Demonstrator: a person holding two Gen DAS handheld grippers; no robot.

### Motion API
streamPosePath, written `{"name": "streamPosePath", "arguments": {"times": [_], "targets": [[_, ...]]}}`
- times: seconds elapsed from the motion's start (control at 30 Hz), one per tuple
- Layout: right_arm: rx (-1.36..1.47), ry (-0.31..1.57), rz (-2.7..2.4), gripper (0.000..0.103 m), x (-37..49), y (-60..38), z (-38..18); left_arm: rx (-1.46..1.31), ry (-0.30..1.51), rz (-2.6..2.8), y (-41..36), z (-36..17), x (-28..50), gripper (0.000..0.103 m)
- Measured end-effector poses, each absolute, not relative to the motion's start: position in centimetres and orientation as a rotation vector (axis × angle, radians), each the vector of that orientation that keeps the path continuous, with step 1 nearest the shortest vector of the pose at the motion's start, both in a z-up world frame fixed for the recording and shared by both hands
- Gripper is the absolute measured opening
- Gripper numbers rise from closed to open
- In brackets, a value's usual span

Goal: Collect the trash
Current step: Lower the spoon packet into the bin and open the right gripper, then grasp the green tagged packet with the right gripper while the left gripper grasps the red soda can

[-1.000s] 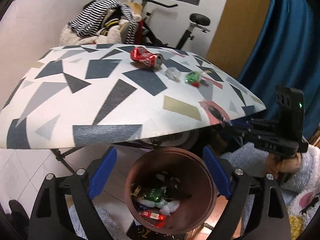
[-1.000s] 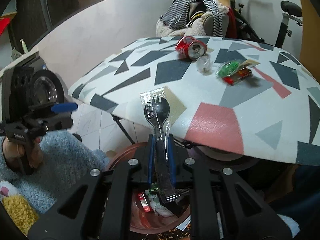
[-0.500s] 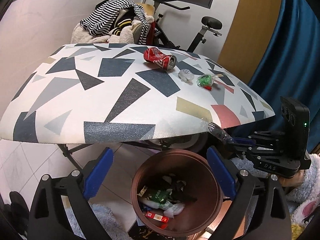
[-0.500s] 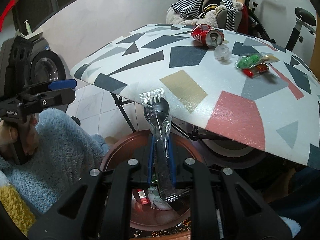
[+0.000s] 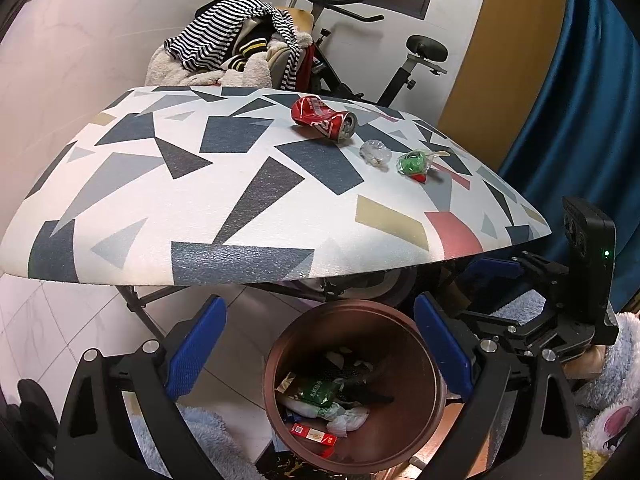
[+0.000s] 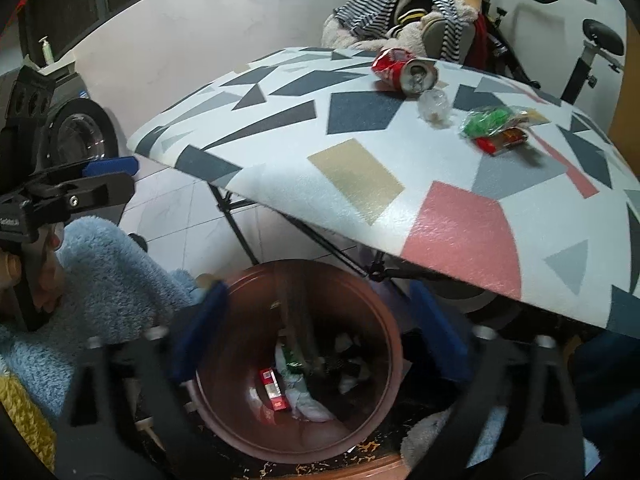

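Note:
A brown bin (image 5: pixel 354 388) stands on the floor below the table's edge, with wrappers and a red packet inside; it also shows in the right wrist view (image 6: pixel 296 356). My left gripper (image 5: pixel 320 344) is open and empty above the bin. My right gripper (image 6: pixel 316 324) is open over the bin, and the wrapped black spork (image 6: pixel 298 320) is a blur dropping into it. On the patterned table (image 5: pixel 224 184) lie a crushed red can (image 5: pixel 323 118), a clear crumpled wrapper (image 5: pixel 375 153) and a green and red wrapper (image 5: pixel 414 164).
An exercise bike (image 5: pixel 404 60) and a chair piled with striped clothes (image 5: pixel 232 52) stand behind the table. A blue curtain (image 5: pixel 580 100) hangs at the right. Folding table legs (image 6: pixel 240 228) stand close beside the bin. Fluffy blue fabric (image 6: pixel 104 276) lies left of it.
My right gripper has opened and let go of the wrapped spork, which falls into the bin. Both grippers have drawn nearer to the bin.

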State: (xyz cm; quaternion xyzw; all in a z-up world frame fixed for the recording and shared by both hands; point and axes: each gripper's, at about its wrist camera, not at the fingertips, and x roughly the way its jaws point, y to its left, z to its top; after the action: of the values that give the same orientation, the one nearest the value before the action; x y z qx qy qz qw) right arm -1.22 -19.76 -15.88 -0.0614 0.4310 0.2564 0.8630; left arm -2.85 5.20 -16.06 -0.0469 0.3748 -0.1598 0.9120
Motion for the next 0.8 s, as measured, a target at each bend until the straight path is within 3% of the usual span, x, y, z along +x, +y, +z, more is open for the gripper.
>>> {"name": "streamPosePath", "arguments": {"times": [0.8], "targets": [[-0.084, 0.913, 0.434, 0.097, -0.2, -21.5, -15.7, -0.091, 0.777, -0.304, 5.3, -16.2, -2.8, 0.093]]}}
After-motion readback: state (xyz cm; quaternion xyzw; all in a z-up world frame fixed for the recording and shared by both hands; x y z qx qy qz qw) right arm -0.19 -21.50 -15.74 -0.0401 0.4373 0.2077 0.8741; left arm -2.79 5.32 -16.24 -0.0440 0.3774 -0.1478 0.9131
